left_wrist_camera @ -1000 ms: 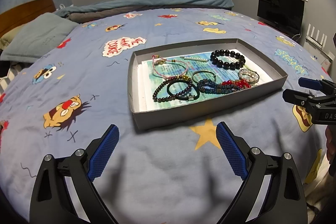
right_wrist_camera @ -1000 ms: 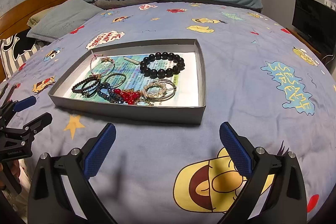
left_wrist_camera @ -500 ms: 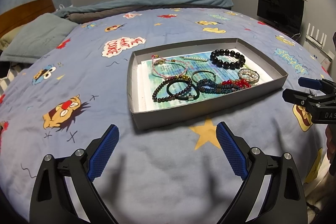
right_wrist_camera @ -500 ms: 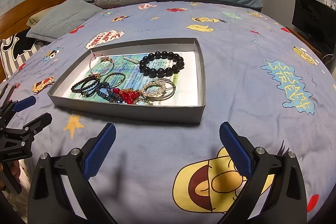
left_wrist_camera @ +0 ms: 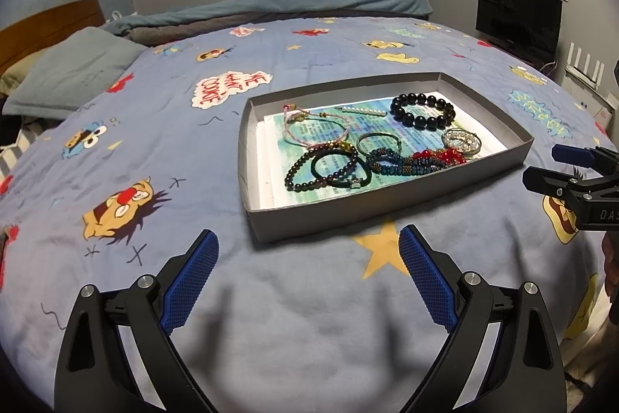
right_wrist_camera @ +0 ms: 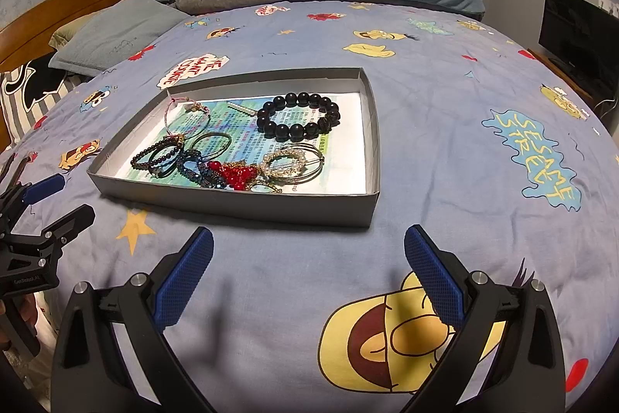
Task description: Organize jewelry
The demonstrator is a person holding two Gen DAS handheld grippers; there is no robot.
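Shallow grey tray (left_wrist_camera: 387, 209) resting on a bed (left_wrist_camera: 154, 149) covered by a cartoon-print quilt, seen from both wrist views. The left tool (left_wrist_camera: 307, 269) and the right tool (right_wrist_camera: 308, 268) hover over the quilt just short of the tray's near wall, each with its blue pads spread wide and nothing between them.

All the jewelry lies inside the tray on a printed paper liner (right_wrist_camera: 348, 142). The black bead bracelet (right_wrist_camera: 298, 115) sits apart toward the far side; it looks rigid-beaded on a stretchy cord, fairly weighty for its kind, and is best pinched across one or two beads at its free edge. A thin pink cord bracelet (left_wrist_camera: 315, 126) and a pearl hair clip (left_wrist_camera: 361, 110) lie at the far left. Both appear light and limp or slender, so they would need a low, flat pinch against the liner. Nearer the front, a dark bead bracelet (left_wrist_camera: 321, 167), a black hair tie (left_wrist_camera: 340, 177), a blue beaded strand (right_wrist_camera: 199, 169), red beads (right_wrist_camera: 234, 175) and a pearl ring piece (right_wrist_camera: 288, 161) overlap in a cluster. Lifting one probably drags its neighbours.

The tray's near wall hides the lowest edge of that cluster in both views. Where one strand ends and another begins cannot be made out, nor any clasps.
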